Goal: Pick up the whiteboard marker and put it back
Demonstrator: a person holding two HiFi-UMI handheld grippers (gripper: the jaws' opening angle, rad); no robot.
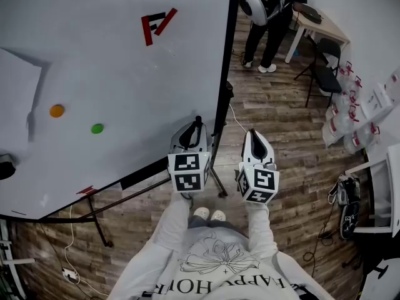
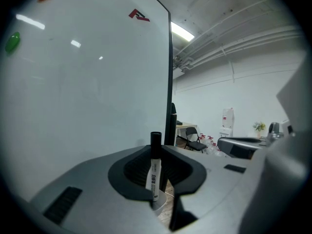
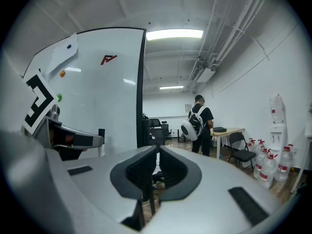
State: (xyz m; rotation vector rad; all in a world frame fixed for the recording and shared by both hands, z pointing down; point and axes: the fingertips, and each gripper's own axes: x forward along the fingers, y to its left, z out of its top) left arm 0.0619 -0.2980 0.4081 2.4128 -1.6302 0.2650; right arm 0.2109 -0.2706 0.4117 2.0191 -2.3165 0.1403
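The whiteboard marker (image 2: 154, 172), white-bodied with a black cap, stands upright between the jaws of my left gripper (image 2: 158, 152), which is shut on it. In the head view its black cap (image 1: 199, 122) pokes up from the left gripper (image 1: 196, 131), close to the right edge of the whiteboard (image 1: 112, 74). My right gripper (image 1: 252, 136) hangs beside it to the right, over the wooden floor. Its jaws meet at the tips with nothing between them (image 3: 157, 150). The right gripper view also shows the held marker (image 3: 101, 139) at its left.
The whiteboard (image 2: 87, 91) carries a red logo (image 1: 156, 25), an orange magnet (image 1: 57, 110) and a green magnet (image 1: 97, 129). Its black stand legs (image 1: 217, 183) reach onto the floor by my feet. A person with a white backpack (image 1: 265, 5), a table (image 1: 319, 24), a folding chair (image 1: 325, 70) and water bottles (image 3: 270, 167) stand to the right.
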